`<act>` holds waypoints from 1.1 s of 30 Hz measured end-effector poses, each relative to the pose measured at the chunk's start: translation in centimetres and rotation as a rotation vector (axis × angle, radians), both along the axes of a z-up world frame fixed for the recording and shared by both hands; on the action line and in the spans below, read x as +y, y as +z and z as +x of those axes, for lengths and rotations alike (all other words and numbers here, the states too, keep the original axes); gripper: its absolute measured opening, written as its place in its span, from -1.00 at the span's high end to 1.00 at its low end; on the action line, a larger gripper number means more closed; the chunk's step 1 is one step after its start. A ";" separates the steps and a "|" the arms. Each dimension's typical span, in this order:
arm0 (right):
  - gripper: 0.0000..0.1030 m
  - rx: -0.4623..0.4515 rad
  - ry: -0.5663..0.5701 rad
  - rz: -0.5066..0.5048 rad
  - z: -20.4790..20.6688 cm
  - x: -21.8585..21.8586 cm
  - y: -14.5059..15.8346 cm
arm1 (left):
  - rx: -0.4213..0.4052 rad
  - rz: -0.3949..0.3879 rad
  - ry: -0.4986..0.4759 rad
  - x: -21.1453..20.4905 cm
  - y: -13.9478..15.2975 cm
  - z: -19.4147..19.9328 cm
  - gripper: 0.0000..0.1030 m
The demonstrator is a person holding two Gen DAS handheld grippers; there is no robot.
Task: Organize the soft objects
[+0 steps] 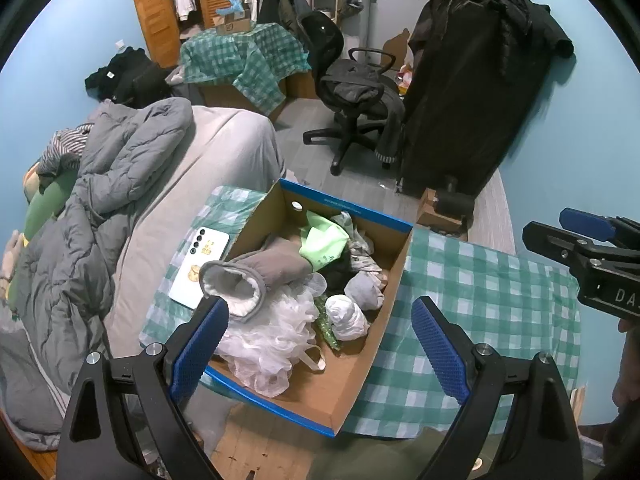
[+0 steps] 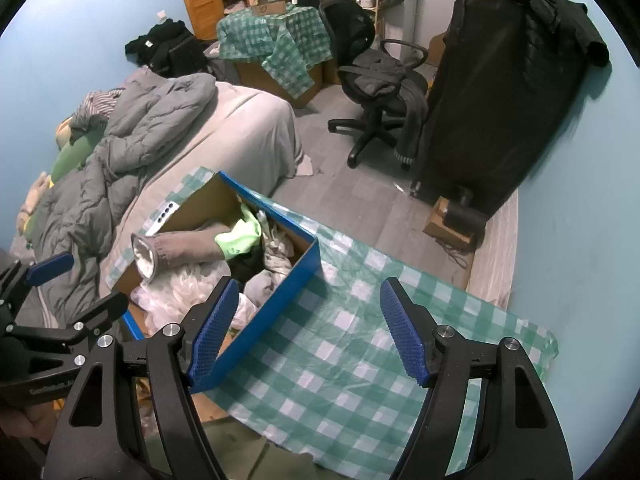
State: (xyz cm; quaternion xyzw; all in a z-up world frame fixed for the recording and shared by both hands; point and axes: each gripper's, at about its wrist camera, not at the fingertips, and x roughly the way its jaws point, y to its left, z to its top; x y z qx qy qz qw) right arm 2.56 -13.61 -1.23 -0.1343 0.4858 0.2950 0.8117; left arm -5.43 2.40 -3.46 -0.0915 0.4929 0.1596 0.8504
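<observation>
A cardboard box with blue edges (image 1: 394,276) (image 2: 280,300) sits on a green checked cloth (image 1: 480,292) (image 2: 340,352). Soft things fill it: a grey fleece-lined boot sock (image 1: 256,272) (image 2: 180,250), a lime green glove (image 1: 324,240) (image 2: 238,236), a white mesh puff (image 1: 272,340) (image 2: 180,292), and a knotted white bundle (image 1: 346,314). My left gripper (image 1: 320,336) hovers open above the box's near end. My right gripper (image 2: 308,320) is open over the box's right wall and the cloth, holding nothing. The right gripper (image 1: 588,252) also shows in the left wrist view.
A white phone (image 1: 200,264) lies on the cloth left of the box. A bed with a grey duvet (image 1: 100,200) is at left. An office chair (image 1: 356,92), a black-draped rack (image 1: 472,92) and a second checked table (image 1: 244,56) stand beyond.
</observation>
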 end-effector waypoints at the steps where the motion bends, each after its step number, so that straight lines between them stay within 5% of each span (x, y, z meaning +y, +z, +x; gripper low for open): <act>1: -0.41 0.000 0.001 -0.001 0.0 0.0 0.0 | 0.002 0.001 0.001 0.0 0.0 0.0 -0.82; 33: -0.41 0.005 0.003 0.005 0.3 -0.1 -0.2 | 0.025 0.009 0.016 0.1 -0.1 -0.2 -0.82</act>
